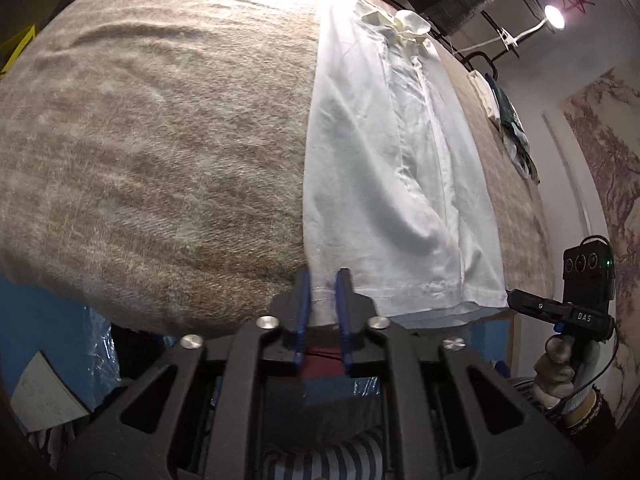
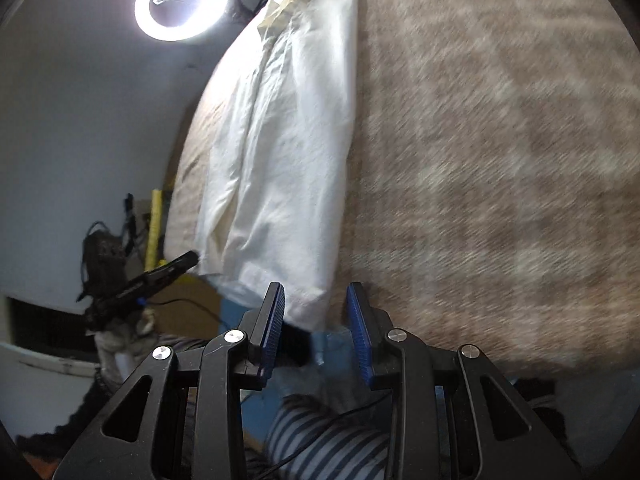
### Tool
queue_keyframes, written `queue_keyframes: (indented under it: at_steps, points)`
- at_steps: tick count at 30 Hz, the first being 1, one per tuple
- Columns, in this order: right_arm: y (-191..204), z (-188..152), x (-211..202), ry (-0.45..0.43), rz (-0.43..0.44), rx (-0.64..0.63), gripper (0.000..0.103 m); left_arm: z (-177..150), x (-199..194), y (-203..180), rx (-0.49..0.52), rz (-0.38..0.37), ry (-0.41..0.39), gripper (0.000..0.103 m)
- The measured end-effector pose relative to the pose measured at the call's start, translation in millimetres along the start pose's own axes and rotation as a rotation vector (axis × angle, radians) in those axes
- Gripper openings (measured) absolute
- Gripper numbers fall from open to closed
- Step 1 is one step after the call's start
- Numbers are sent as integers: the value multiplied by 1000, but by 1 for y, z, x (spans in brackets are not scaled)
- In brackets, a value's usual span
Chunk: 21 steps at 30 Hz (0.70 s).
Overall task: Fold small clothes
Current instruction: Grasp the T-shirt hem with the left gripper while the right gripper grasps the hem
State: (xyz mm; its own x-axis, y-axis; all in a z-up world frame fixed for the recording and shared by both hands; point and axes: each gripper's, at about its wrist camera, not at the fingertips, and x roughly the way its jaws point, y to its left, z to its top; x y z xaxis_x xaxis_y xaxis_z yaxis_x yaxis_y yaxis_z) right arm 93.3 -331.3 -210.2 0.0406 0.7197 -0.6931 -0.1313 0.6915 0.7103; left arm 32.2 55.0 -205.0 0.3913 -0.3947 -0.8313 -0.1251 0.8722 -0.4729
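Shirt (image 1: 384, 168): white, folded into a long narrow strip, lying flat on the brown blanket (image 1: 152, 140) that covers the surface.
Long axis: from the collar (image 1: 410, 24) at the far end to the hem at the near edge, so it points straight away from both claws.
Left claw (image 1: 322, 280): at the near left corner of the hem, blue pads narrow, with the corner cloth between them; I judge it is gripping.
Right claw (image 2: 316, 300): at the near right corner of the hem, pads wide apart, cloth between them but not pinched.
Nearer hand: both are equally near, one at each hem corner.
Coming move, as I judge: the right claw must close first, then both carry the hem forward along the long axis toward the collar.
Risk: the thin cloth may slip from the pads.
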Motion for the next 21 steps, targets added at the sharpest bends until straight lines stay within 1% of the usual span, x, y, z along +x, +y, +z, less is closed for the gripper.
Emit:
queue_keyframes:
  at_steps: [2,3,4,5,8,9,10,12,13,16,18,21]
  points:
    - [3,-1,3,6,11,-5,28,0,1,0,-2,-1,-3,2]
    - [3,-1,5,17,20,-8,13,0,0,-1,2,-1,-4,1]
    - [4,-1,8,26,21,-9,4,-1,-3,-3,7,-3,-11,1]
    - [7,-2,8,23,10,-14,4,-1,-8,-4,6,-13,-21,1]
    - [14,-3,3,4,15,-33,3,-2,-29,-8,8,-49,-66,1]
    - [21,-4,-9,-30,48,-48,3,-3,-34,-9,14,-54,-76,1]
    - [24,-4,-14,-45,60,-55,2,-3,-38,-10,21,-54,-89,1]
    - [24,-5,-13,-46,46,-66,2,-2,-34,-11,38,-33,-81,1]
    - [22,-4,-7,-27,18,-66,2,-2,-27,-10,44,-10,-63,1]
    - [17,-5,10,23,-29,-48,2,-3,-9,-2,19,15,-8,1]
    - [19,-4,12,28,-36,-58,1,-4,-9,-3,23,15,-10,1]
    - [29,1,5,-1,-21,-82,1,1,-19,-6,34,7,-32,1]
